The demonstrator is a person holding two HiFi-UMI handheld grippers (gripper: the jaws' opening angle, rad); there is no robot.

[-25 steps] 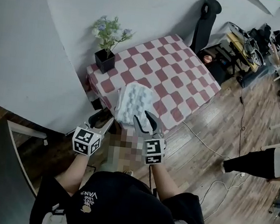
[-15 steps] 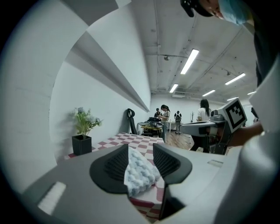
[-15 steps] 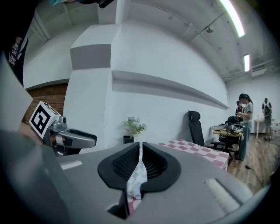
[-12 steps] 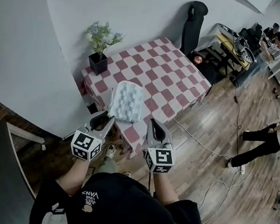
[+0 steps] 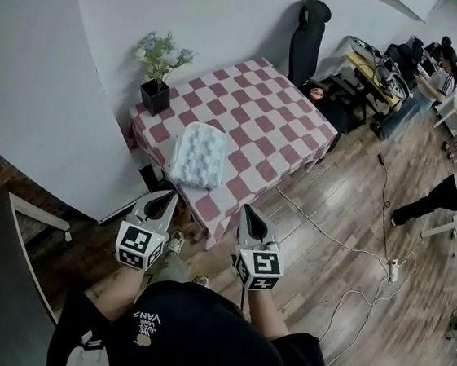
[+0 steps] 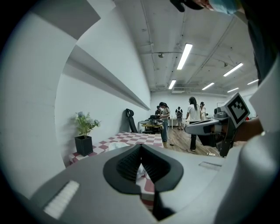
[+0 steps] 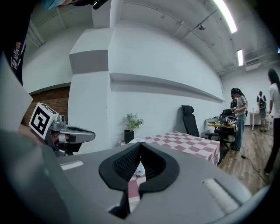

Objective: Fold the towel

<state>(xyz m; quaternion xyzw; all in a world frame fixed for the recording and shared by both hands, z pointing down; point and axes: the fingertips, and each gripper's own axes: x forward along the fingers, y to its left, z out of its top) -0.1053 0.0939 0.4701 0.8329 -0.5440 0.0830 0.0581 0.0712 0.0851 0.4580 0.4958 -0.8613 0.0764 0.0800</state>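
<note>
Towel [image 5: 199, 155] lies folded in a narrow stack on the checkered bench [image 5: 261, 116], by the bench edge nearest the person, between the plant pot [image 5: 155, 96] at the left corner and the near corner. Its long axis runs from that edge inward, away from the person.

Both tools are off the bench, over the floor, tips aimed at the towel. Left tool [image 5: 164, 197] is clenched, its jaws have just been closing, nothing between them. Right tool [image 5: 247, 211] is the same: clenched, just closed, empty.

The towel sits ahead of both tools, slightly toward the left one, so the left tool is nearer and lines up with the towel's near short end. The right tool is further off, opposite bare bench. Fold looks done; any further move means reaching forward over that near edge.

The head view gives the towel's lie and outline. The left gripper view shows only a sliver of towel [image 6: 116, 145] over the shut tips [image 6: 141, 148], and the right gripper view shows the same [image 7: 136, 140], but these views confirm the jaws meet.
</note>
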